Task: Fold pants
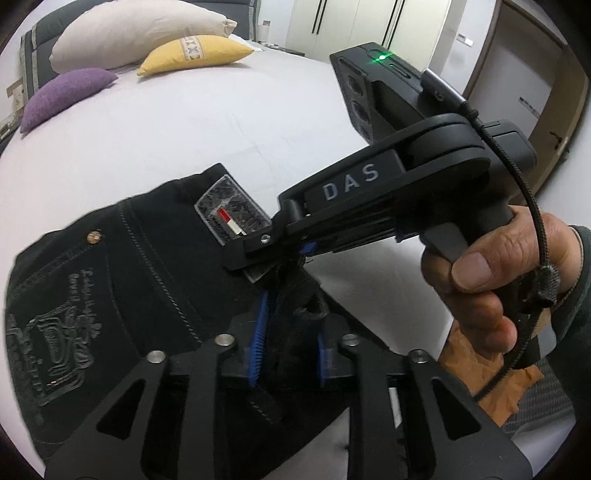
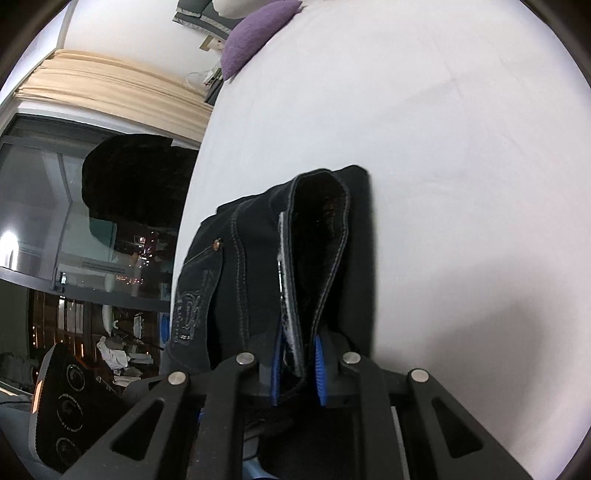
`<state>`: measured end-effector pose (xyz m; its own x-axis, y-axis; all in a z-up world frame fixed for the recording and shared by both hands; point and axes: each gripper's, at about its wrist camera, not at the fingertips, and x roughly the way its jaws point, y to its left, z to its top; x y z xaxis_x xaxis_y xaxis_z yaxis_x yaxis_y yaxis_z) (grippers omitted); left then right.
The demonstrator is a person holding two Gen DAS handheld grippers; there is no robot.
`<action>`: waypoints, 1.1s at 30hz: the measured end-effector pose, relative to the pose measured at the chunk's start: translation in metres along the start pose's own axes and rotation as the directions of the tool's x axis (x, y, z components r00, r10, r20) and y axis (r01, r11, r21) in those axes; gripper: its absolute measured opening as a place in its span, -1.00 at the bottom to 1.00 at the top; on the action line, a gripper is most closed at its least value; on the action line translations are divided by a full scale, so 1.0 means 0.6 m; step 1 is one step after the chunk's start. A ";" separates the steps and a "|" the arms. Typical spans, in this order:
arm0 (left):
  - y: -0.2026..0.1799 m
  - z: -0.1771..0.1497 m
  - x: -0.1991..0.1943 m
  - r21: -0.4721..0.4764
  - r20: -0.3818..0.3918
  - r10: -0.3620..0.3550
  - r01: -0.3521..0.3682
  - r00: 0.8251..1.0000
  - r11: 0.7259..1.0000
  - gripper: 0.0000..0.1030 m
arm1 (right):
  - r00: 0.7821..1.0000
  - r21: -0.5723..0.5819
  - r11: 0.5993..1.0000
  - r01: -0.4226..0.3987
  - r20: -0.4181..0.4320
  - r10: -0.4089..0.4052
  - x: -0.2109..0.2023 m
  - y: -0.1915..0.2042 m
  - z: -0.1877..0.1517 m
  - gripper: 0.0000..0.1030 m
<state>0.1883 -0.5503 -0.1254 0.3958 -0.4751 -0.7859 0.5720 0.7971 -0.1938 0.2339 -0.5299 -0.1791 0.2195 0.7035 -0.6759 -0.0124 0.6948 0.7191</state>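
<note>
The black pants [image 1: 122,266] lie on a pale bed [image 1: 184,125], gathered at the waist end nearest both cameras, with the embroidered back pocket [image 1: 55,332] and a copper rivet [image 1: 94,236] facing up. In the left wrist view the waistband runs from lower left up toward the middle of the picture, where a clear patch with a red and white tag [image 1: 231,218] sits on it. How far the legs stretch cannot be seen from either view. The left gripper [image 1: 288,347] has its blue-padded fingers [image 1: 260,332] set narrowly apart with a bunch of dark waistband cloth between them; whether the pads press on that cloth cannot be told. The right gripper [image 1: 266,258], held by a hand [image 1: 487,280], reaches in from the right of that view and its fingers are pinched on the waistband edge just beside the patch. In the right wrist view the waistband [image 2: 317,258] stands up on edge, its long line running away from the camera toward the far bed, folded over so the fuzzy dark lining shows inside; the right gripper's [image 2: 299,369] blue fingers [image 2: 275,362] clamp its near end. A purple cushion [image 2: 255,33], a yellow cushion [image 1: 195,55] and a beige pillow [image 1: 140,29] lie at the head of the bed, well apart from the pants.
</note>
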 end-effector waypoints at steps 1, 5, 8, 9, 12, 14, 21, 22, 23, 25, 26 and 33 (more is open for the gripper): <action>-0.001 0.001 0.008 0.010 -0.018 -0.010 0.010 1.000 1.000 -0.36 | 1.000 -0.001 1.000 0.003 -0.002 -0.003 0.003 -0.003 0.000 -0.68; 0.025 0.015 -0.025 -0.044 -0.049 -0.026 0.023 0.998 0.999 0.11 | 0.998 0.047 0.997 -0.055 0.016 0.054 0.001 -0.019 -0.008 -0.61; 0.049 0.028 -0.065 -0.050 -0.034 0.009 -0.010 0.999 0.999 0.58 | 0.998 0.050 0.998 -0.027 0.062 0.023 -0.020 -0.013 -0.021 -0.41; 0.057 0.032 -0.071 -0.051 -0.040 0.027 -0.029 0.999 0.998 0.59 | 0.997 0.055 0.998 -0.015 0.077 0.011 -0.026 -0.013 -0.024 -0.41; 0.087 0.039 -0.093 -0.071 -0.066 0.073 -0.078 0.995 0.994 0.60 | 0.989 0.069 0.998 0.007 0.148 -0.017 -0.059 -0.008 -0.037 -0.35; 0.105 0.030 -0.110 -0.094 -0.070 0.127 -0.133 0.989 0.987 0.60 | 0.984 0.056 0.998 -0.012 0.178 0.002 -0.075 0.009 -0.046 -0.35; 0.155 -0.001 -0.130 -0.143 -0.102 0.213 -0.226 0.972 0.964 0.59 | 0.984 -0.047 0.997 -0.059 0.164 0.066 -0.063 0.086 -0.058 -0.35; 0.161 -0.004 -0.133 -0.143 -0.105 0.220 -0.234 0.970 0.962 0.59 | 0.986 -0.053 0.997 -0.061 0.153 0.068 -0.056 0.088 -0.059 -0.35; 0.166 -0.008 -0.131 -0.143 -0.108 0.226 -0.240 0.968 0.960 0.60 | 0.988 -0.057 0.997 -0.060 0.136 0.067 -0.044 0.091 -0.058 -0.35; 0.173 -0.013 -0.125 -0.149 -0.117 0.229 -0.245 0.966 0.958 0.59 | 0.992 -0.049 0.998 -0.050 0.110 0.055 -0.023 0.089 -0.061 -0.35; 0.174 -0.017 -0.128 -0.151 -0.121 0.229 -0.246 0.966 0.957 0.59 | 0.994 -0.043 0.998 -0.039 0.097 0.043 -0.013 0.084 -0.063 -0.35; 0.187 -0.044 -0.094 -0.139 -0.185 0.238 -0.265 0.953 0.954 0.59 | 0.995 0.036 0.999 0.018 0.095 -0.021 -0.004 0.025 -0.090 -0.76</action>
<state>0.2110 -0.4243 -0.1181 0.3803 -0.1944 -0.9042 0.3407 0.9383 -0.0584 0.1806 -0.5133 -0.1753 0.3117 0.6714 -0.6724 0.0267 0.7011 0.7125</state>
